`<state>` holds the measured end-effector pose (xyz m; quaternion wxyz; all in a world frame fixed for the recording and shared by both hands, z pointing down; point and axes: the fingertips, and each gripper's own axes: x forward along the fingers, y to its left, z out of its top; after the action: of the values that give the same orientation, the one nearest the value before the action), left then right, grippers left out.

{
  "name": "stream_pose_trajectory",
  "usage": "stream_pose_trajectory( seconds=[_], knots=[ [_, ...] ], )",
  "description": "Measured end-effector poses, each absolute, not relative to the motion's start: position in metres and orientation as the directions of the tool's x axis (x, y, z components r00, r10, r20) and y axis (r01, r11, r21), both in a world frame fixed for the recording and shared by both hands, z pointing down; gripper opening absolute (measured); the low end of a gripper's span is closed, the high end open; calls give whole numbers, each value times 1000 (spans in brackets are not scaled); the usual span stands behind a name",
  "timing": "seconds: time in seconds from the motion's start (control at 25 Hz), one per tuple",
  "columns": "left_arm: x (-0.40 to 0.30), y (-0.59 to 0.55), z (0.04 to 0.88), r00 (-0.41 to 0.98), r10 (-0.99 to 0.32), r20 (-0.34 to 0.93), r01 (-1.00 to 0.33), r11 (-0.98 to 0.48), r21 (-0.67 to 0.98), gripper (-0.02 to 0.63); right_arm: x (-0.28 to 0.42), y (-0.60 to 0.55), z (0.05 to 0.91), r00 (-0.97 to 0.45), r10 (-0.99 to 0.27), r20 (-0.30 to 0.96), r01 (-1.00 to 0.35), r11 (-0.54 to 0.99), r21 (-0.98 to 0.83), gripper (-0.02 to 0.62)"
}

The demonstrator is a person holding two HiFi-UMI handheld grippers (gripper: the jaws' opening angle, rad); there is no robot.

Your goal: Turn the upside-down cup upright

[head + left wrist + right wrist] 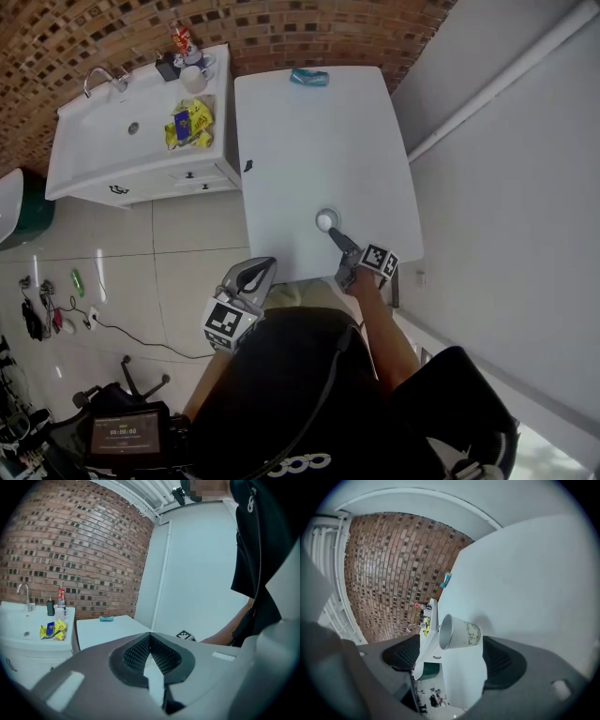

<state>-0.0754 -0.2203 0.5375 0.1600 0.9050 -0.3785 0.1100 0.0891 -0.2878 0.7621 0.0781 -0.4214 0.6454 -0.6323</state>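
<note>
A white paper cup [325,221] with a faint green print stands on the white table [309,141] near its front edge, its open mouth facing up. In the right gripper view the cup [460,633] appears rolled sideways, rim away from the tabletop. My right gripper [339,241] is just behind the cup. Its jaws [452,657] are open, and the cup sits a little beyond them, untouched. My left gripper [261,272] hangs off the table's front left corner, shut with nothing in it [150,641].
A small teal object [309,77] lies at the table's far end. Left of the table stands a white sink cabinet [141,141] with a tap, a yellow packet [190,124] and bottles. A grey wall [506,187] runs along the right. Cables lie on the tiled floor [141,272].
</note>
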Motion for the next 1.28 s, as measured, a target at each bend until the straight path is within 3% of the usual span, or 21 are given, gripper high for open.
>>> stream_pose_trajectory(
  seconds=[0.12, 0.4, 0.48, 0.88, 1.28],
  knots=[
    [-84, -211, 536, 703, -648, 294, -709, -670, 221, 15, 96, -264, 728, -600, -657, 456, -562, -60, -825, 376],
    [-92, -175, 546, 757, -592, 278, -652, -718, 245, 15, 92, -205, 649, -583, -691, 427, -693, 149, -705, 49],
    [-100, -167, 548, 754, -592, 284, -653, -720, 234, 15, 86, -192, 637, -586, -693, 420, -707, 184, -683, -8],
    [-78, -67, 540, 708, -646, 285, -701, -691, 176, 15, 66, -108, 604, -700, -652, 291, -602, 318, -733, -8],
    [16, 105, 525, 730, -630, 263, -677, -719, 157, 15, 126, 76, 565, -774, -592, 223, -565, 489, -664, -8]
  ],
)
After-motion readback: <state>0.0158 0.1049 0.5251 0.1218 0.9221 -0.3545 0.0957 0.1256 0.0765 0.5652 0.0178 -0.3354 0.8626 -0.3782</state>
